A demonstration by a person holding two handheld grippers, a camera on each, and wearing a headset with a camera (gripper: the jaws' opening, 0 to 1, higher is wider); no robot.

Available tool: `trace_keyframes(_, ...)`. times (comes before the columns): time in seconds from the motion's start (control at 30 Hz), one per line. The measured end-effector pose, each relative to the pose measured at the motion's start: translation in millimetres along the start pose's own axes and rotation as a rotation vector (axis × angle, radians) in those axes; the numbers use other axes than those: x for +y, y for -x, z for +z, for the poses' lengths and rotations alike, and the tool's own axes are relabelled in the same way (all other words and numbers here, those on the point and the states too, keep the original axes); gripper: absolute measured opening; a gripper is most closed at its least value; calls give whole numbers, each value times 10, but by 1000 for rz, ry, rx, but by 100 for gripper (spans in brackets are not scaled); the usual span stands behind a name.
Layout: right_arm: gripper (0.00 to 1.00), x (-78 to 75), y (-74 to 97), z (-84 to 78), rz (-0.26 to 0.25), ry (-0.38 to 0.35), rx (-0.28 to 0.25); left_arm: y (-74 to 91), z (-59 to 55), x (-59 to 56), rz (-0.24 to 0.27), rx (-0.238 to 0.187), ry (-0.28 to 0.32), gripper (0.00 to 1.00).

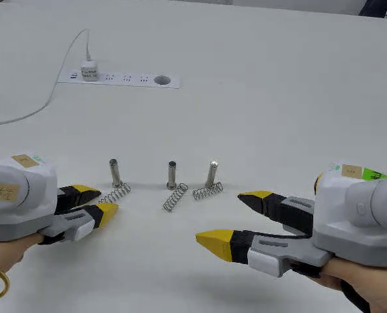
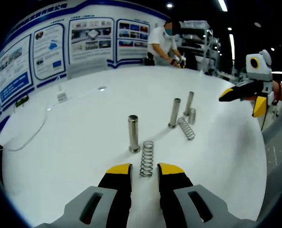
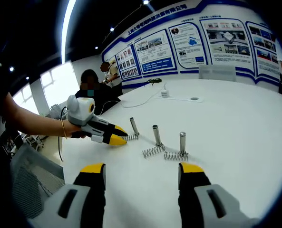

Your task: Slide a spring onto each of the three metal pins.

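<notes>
Three metal pins [image 1: 172, 175] stand upright in a row on the white desk [image 1: 258, 98], and a spring lies flat at the foot of each; none has been threaded yet. The left claw [image 2: 144, 169] is held narrowly parted, low over the desk. The near end of the left spring [image 2: 147, 158] lies in the gap between its yellow tips [image 2: 120, 168], seemingly not yet pinched. The right claw [image 1: 227, 217] is spread wide and empty, near the right spring [image 1: 207, 190] but apart from it.

Several slips can be foreseen. The left spring is light and round, so it could be rolled aside or shot out if the tips are closed off-centre or too hard. Its far end lies just beside the left pin [image 2: 133, 134], which looks free-standing. That pin could be toppled if the spring is dragged against it or if it is brushed by a jaw. A spring gripped at one end may also droop, so the pin's top could be missed.
</notes>
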State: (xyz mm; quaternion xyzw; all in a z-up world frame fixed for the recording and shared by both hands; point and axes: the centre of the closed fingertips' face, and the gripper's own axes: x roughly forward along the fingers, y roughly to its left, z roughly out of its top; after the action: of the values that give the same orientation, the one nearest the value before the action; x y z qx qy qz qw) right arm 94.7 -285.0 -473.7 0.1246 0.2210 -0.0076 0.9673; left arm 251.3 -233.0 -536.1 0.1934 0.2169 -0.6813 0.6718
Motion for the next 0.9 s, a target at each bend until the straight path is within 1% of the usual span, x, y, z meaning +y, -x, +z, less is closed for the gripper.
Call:
trace_keyframes(0.07, 63, -6, -4, 0, -2, -2, 0, -4, -3, -17, -9, 4, 16, 20)
trace_keyframes(0.27, 63, -12, -26, -3, -1, -4, 7, -27, 6, -6, -13, 8, 10, 13)
trace_keyframes(0.37, 63, -16, -29, -3, -1, -2, 10, -32, 6, 9, -10, 11, 12, 12)
trace_keyframes(0.47, 63, -12, -28, 9, 0, -2, 10, -31, 1, 19, 0, 19, -14, 12)
trace_keyframes(0.57, 63, -22, -26, 17, -2, 1, 10, -33, -1, 17, 2, 25, -27, 11)
trace_keyframes(0.7, 62, -30, -25, 31, -4, 1, 9, -25, -2, -13, -7, 31, -37, 10)
trace_keyframes(0.77, 62, -31, -24, 43, -4, -1, 6, -11, 9, -32, -8, 27, -37, 10)
trace_keyframes(0.9, 62, -15, -26, 65, 3, -4, 4, 39, 81, -96, -18, 1, -35, 10)
